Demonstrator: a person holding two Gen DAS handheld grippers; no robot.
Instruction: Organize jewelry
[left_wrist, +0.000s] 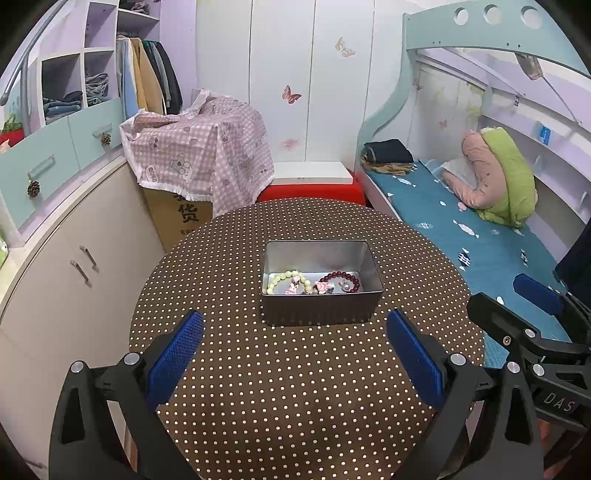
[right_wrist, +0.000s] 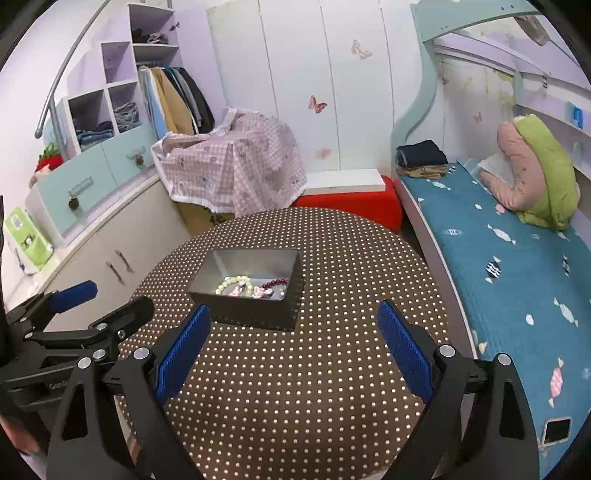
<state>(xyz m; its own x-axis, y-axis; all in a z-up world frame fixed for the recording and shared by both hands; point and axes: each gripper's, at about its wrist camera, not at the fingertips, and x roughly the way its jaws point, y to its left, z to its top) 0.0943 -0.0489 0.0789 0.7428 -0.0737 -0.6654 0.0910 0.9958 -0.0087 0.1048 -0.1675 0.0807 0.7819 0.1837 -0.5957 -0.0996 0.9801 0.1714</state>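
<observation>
Jewelry sits gathered in an open metal tin (left_wrist: 321, 282) near the middle of a round table (left_wrist: 295, 387) covered in brown cloth with pale dots. From the left wrist view, a pale green bead bracelet (left_wrist: 288, 281) lies at the left of the tin's floor, a dark red bead bracelet (left_wrist: 341, 279) at the right, and small pink trinkets (left_wrist: 308, 288) rest between them; what the trinkets are is too small to tell. The left gripper (left_wrist: 295, 325) hangs over the near part of the table, its blue-padded fingers (left_wrist: 175, 356) spread wide apart with nothing between them, well short of the tin. At the right edge the right gripper (left_wrist: 517, 299) shows side-on, its fingers also parted. Beyond the table stand a red stool (left_wrist: 314, 191), a box under a pink checked cloth (left_wrist: 207, 155), and a bed with a teal sheet (left_wrist: 480, 236) at the right.

From the right wrist view, the tin (right_wrist: 251, 291) lies a little left of centre, angled, with the pale green bracelet (right_wrist: 236, 284) at its left, the red beads (right_wrist: 275, 283) at its right and the pink bits (right_wrist: 251, 292) near the front wall. The right gripper (right_wrist: 293, 314) holds its blue fingers (right_wrist: 404, 354) wide apart and empty over the near cloth, the left finger's tip just beside the tin's near corner. The left gripper (right_wrist: 107, 295) shows at the far left, fingers parted.
</observation>
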